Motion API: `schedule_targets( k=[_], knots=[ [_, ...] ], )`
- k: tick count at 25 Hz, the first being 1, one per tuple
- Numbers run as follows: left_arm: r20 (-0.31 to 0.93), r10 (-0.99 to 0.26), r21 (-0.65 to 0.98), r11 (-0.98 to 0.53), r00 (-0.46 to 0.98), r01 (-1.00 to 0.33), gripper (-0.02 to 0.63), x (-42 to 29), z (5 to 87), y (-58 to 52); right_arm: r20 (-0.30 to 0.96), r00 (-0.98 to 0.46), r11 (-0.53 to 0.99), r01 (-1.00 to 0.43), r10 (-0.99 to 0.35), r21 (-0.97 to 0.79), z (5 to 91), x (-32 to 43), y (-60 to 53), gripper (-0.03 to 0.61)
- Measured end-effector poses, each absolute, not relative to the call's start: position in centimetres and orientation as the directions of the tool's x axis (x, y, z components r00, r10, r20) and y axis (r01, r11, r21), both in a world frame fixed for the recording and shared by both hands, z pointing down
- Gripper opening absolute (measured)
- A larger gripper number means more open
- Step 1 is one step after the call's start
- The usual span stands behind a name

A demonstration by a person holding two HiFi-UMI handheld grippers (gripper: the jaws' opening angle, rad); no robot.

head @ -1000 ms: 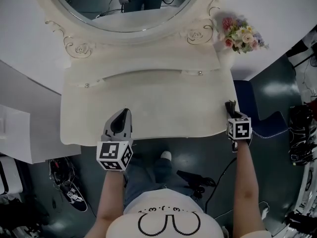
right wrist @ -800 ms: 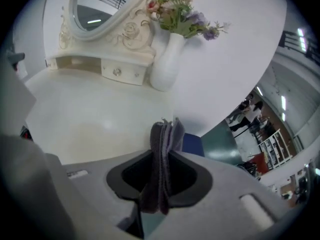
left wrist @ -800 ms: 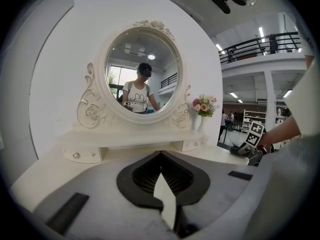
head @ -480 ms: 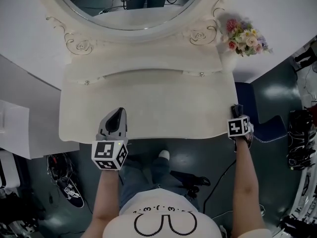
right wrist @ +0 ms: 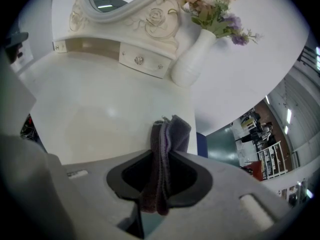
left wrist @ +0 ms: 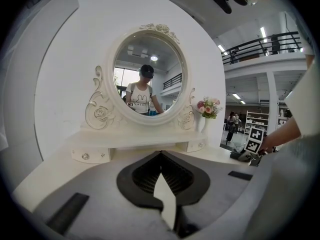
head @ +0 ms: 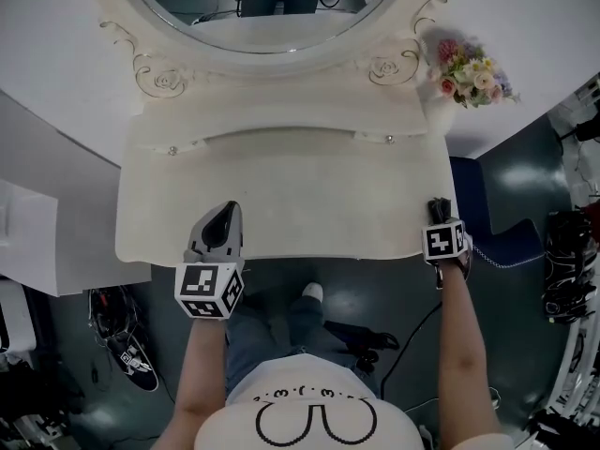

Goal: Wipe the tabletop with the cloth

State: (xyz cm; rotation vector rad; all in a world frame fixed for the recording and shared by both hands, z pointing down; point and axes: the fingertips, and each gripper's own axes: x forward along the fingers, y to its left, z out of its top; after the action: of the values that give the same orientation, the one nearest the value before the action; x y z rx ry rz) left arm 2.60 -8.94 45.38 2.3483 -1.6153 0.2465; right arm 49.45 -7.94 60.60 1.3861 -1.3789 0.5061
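The cloth (right wrist: 171, 132), dark grey-purple and folded on itself, is clamped between the jaws of the right hand-held gripper (right wrist: 161, 156), which are closed on its middle so that folds stand out above and below them. It is held at the front right corner of the bench (head: 281, 186), just over the pale top near the edge. The left hand-held gripper (head: 223, 221) is held over the front left edge of the bench, well apart from the right one; its jaws are brought together and nothing is gripped between them. A cube with black-and-white square markers is carried on each hand-held gripper.

At the back of the bench a low shelf with small knobbed drawers (right wrist: 139, 60) is seen, all closed. An oval mirror (head: 262, 7) in a carved, rose-ornamented frame is set above it. A white vase (right wrist: 192, 64) is stood at the back right corner, and pink, cream and purple flowers (right wrist: 215, 4) are held in it.
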Motion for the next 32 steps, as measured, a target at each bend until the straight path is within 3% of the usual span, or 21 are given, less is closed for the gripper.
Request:
schedule_targets(
  k=[32],
  knots=[
    [0.265,-0.87,0.154,-0.387,0.415,-0.909,-0.002,-7.6,43.6,-9.0,0.911,0.08,0.206,-0.963,-0.405,0.176,59.9,32.1,-6.3,0.084]
  ],
)
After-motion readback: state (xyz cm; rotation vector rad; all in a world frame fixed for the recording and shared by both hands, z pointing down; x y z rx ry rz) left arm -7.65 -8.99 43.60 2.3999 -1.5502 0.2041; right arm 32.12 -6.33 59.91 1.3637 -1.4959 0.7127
